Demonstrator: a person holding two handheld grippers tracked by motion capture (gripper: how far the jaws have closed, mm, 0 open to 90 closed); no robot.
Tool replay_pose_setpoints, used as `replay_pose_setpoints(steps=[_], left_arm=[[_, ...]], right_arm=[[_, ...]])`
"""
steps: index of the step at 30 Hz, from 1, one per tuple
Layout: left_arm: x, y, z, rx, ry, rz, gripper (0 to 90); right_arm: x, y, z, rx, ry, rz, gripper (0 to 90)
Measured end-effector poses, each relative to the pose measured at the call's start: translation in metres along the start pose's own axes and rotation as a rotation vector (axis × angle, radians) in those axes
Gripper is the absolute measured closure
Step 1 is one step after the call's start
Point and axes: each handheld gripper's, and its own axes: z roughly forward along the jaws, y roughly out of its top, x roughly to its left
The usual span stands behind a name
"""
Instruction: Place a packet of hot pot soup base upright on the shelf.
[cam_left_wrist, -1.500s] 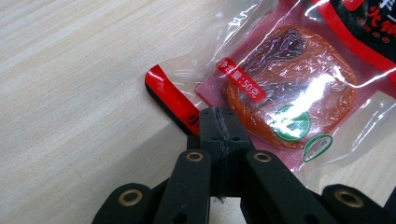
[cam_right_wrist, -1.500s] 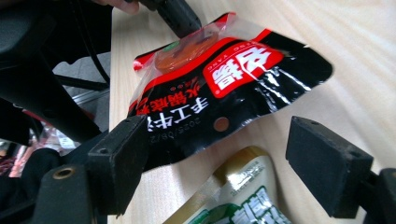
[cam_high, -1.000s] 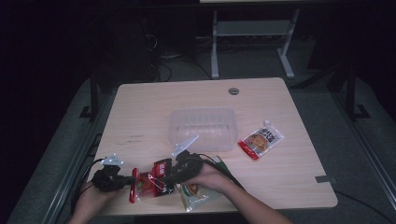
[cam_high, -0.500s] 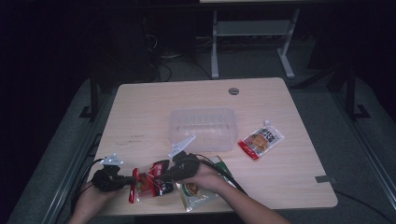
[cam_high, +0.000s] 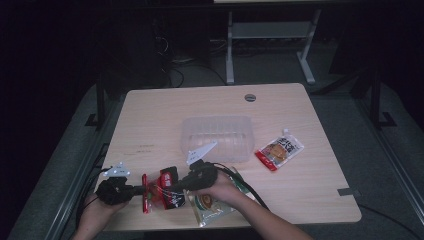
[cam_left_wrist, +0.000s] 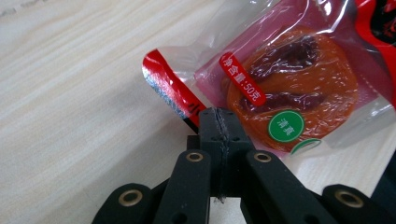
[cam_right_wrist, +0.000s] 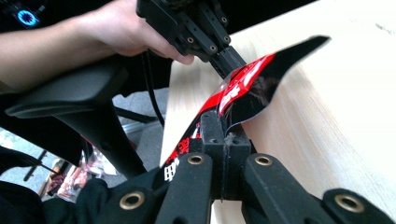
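Note:
A red and black snack packet (cam_high: 164, 192) with a clear window over a round orange snack (cam_left_wrist: 289, 84) is stretched between both grippers near the table's front left. My left gripper (cam_left_wrist: 219, 116) is shut on its red sealed edge (cam_left_wrist: 173, 93). My right gripper (cam_right_wrist: 224, 135) is shut on the opposite end of the packet (cam_right_wrist: 252, 79), which stands on edge just above the wood. From above, the left gripper (cam_high: 142, 192) points right and the right gripper (cam_high: 175, 186) points left, facing each other. The left gripper (cam_right_wrist: 224, 53) also appears beyond the packet in the right gripper view.
A clear plastic tub (cam_high: 218, 136) stands mid-table behind the hands. A second snack packet (cam_high: 212, 206) lies under the right wrist, and an orange and red packet (cam_high: 279, 150) lies to the tub's right. The table's front edge (cam_high: 300, 222) is close to the forearms.
The right gripper has edged slightly left onto the packet's end. The left hand and the packet stay about where they were.

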Motion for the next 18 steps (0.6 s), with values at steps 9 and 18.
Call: replay_pose_setpoints(steps=[9,18], left_arm=[[-0.007,0.007,-0.007,-0.085,-0.02,0.023,85.6],[-0.003,0.001,-0.006,-0.061,-0.029,0.04,70.6]], right_arm=[[0.009,0.006,-0.011,-0.061,0.042,-0.011,90.0],[0.015,0.013,-0.03,-0.096,0.016,-0.06,90.0]])
